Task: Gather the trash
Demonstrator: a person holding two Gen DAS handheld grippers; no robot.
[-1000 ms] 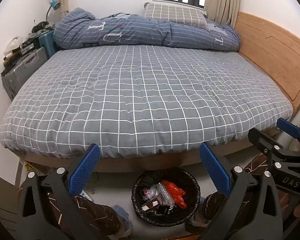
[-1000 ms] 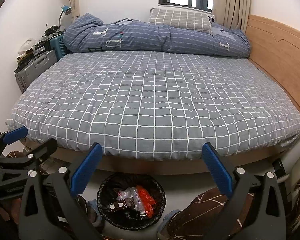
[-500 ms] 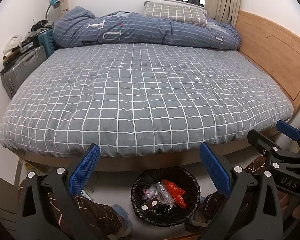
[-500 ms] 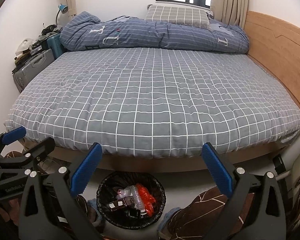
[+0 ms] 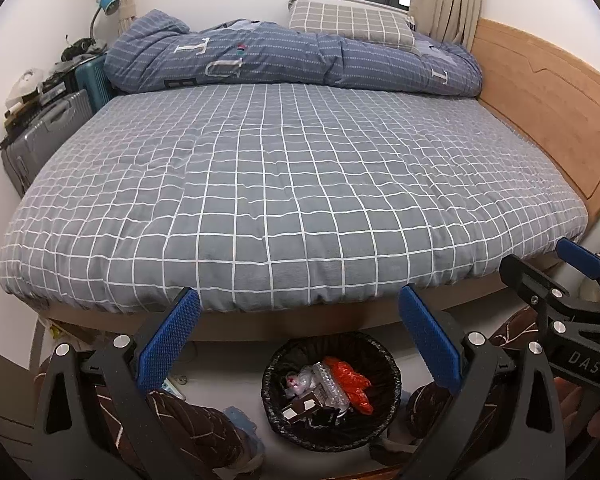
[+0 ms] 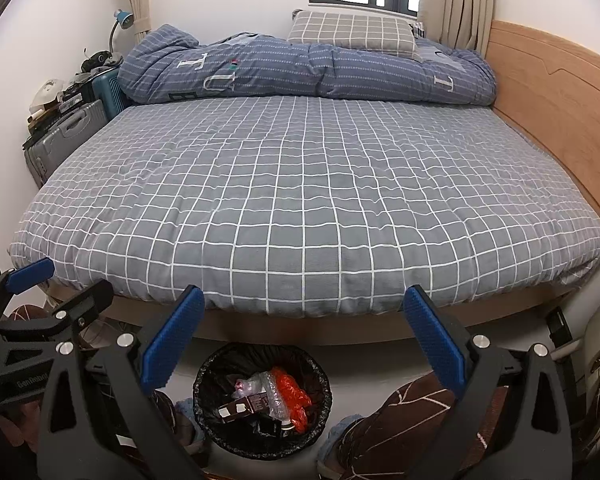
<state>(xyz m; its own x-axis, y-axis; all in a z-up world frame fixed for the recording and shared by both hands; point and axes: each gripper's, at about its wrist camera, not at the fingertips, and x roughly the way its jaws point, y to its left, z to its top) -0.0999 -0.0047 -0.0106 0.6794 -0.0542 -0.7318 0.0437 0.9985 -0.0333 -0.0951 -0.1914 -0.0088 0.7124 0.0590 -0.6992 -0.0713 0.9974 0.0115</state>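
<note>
Both the left gripper [image 5: 300, 332] and right gripper [image 6: 304, 328] hang wide open, empty. Risk: bumping the full trash bin [image 5: 388, 364] at 6 o'clock, spilling wrappers.

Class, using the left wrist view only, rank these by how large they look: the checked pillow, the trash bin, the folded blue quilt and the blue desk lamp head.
1. folded blue quilt
2. trash bin, though it is nearer the camera, which inflates it
3. checked pillow
4. blue desk lamp head
</note>
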